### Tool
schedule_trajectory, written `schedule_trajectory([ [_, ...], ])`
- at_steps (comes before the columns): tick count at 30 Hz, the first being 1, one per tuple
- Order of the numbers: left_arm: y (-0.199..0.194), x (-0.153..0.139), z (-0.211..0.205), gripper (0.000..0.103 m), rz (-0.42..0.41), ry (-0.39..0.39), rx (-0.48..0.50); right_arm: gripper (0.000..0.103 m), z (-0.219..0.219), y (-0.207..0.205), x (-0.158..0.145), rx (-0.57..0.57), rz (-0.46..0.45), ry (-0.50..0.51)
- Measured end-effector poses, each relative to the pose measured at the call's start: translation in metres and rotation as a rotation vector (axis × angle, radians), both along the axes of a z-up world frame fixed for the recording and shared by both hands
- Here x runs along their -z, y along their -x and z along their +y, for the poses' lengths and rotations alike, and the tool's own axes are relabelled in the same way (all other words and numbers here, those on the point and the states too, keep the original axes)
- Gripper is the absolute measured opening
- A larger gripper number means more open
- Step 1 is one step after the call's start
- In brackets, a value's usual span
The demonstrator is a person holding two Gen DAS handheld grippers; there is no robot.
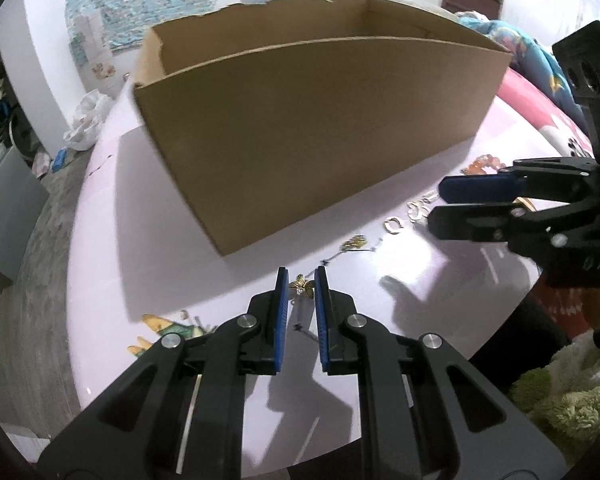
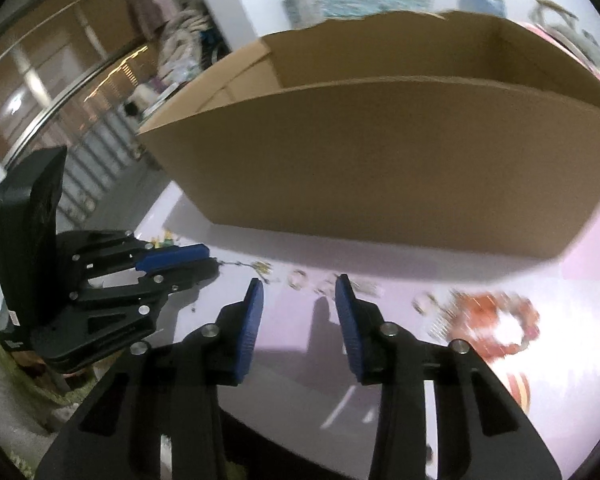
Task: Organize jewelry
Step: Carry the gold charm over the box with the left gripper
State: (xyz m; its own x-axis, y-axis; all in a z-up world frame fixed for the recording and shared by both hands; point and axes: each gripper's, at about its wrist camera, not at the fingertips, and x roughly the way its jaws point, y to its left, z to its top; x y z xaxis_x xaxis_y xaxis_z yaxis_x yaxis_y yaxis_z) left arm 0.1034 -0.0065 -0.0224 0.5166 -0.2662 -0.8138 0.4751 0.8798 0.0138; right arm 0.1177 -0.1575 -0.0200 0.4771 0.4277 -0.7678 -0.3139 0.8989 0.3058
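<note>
My left gripper (image 1: 301,280) is shut on a small gold butterfly charm (image 1: 305,286), whose thin chain (image 1: 300,322) trails on the lilac table (image 1: 172,248). A big open cardboard box (image 1: 320,132) stands just beyond. To its right lie a gold pendant (image 1: 354,242), silver rings (image 1: 416,210) and an orange bead bracelet (image 1: 484,164). My right gripper (image 2: 299,284) hovers open over the table with nothing between its blue pads; blurred rings (image 2: 298,278) and the bracelet (image 2: 496,316) lie ahead of it. Each gripper shows in the other's view: the right (image 1: 436,204) and the left (image 2: 212,260).
The box (image 2: 380,160) fills most of the table's far side. The table edge curves down the left, with grey floor (image 1: 24,264) below. A pink printed cushion (image 1: 540,104) lies at the right and green fluffy fabric (image 1: 572,396) at the near right.
</note>
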Motion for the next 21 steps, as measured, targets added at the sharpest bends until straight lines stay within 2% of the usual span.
schedule_trajectory([
  [4,-0.001,-0.001,0.008,0.012,-0.004,0.014,-0.028,0.025,0.021,-0.009,0.007,-0.074,-0.026,0.054],
  [12,-0.005,-0.002,0.016,0.012,-0.001,0.03,-0.033,0.019,0.049,-0.015,0.018,-0.162,-0.059,0.172],
  [14,-0.005,-0.003,0.018,0.012,0.001,0.033,-0.033,0.011,0.053,-0.014,0.018,-0.175,-0.075,0.213],
  [15,-0.005,-0.003,0.019,0.012,0.0,0.035,-0.034,0.005,0.053,-0.013,0.017,-0.183,-0.076,0.217],
  [19,-0.005,-0.003,0.019,0.012,-0.002,0.042,-0.036,0.004,0.055,-0.01,0.015,-0.196,-0.087,0.238],
  [21,-0.004,-0.004,0.02,0.012,-0.003,0.042,-0.037,0.001,0.052,-0.008,0.012,-0.188,-0.081,0.215],
])
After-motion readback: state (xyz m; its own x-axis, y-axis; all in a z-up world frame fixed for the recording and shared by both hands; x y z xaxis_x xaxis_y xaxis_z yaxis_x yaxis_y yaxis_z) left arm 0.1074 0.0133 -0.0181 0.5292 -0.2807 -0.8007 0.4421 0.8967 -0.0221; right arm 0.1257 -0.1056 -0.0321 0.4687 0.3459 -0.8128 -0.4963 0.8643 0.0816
